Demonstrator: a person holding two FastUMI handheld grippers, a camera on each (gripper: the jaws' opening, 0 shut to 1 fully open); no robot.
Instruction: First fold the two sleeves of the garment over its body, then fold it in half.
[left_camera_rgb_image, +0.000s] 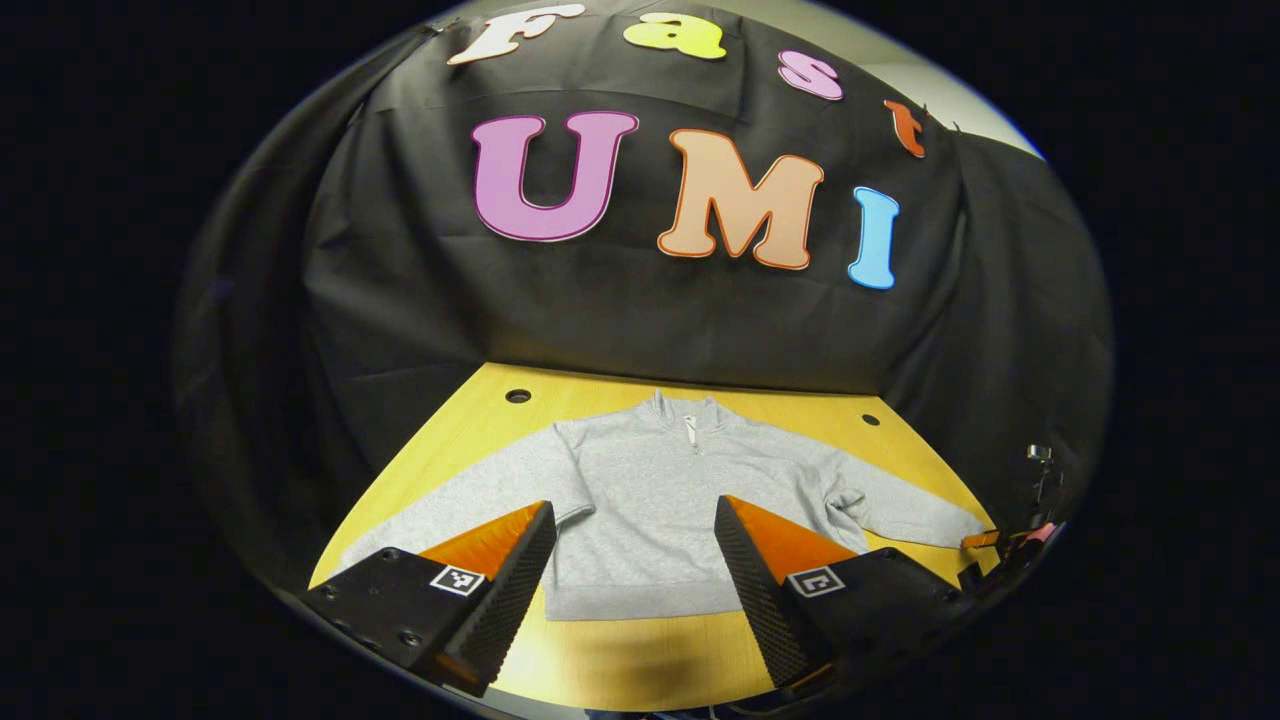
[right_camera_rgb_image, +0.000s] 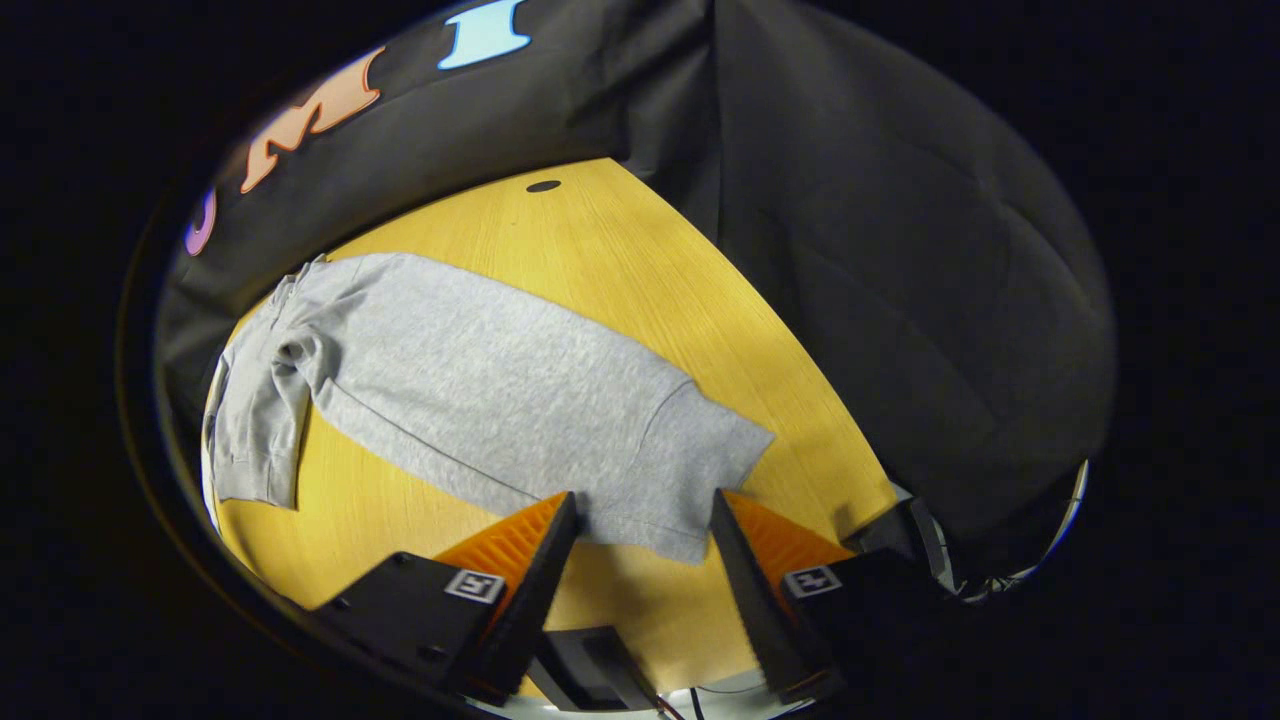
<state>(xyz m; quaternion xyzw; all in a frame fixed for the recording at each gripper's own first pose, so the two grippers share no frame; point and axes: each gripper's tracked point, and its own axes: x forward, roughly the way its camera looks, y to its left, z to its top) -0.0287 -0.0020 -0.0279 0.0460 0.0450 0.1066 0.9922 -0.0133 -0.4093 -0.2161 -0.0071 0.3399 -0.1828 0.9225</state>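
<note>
right claw (right_camera_rgb_image: 640, 545), released above the sweatshirt (left_camera_rgb_image: 640, 500) cuff (right_camera_rgb_image: 700, 470) near the desk (right_camera_rgb_image: 620, 240) edge, should pinch both layers squarely; left claw (left_camera_rgb_image: 635, 560) released too.

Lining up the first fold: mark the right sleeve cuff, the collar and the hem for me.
cuff (right_camera_rgb_image: 700, 500): right gripper view, sleeve end.
collar (left_camera_rgb_image: 688, 412): left gripper view, by the zip.
hem (left_camera_rgb_image: 640, 603): left gripper view, bottom band.
</note>
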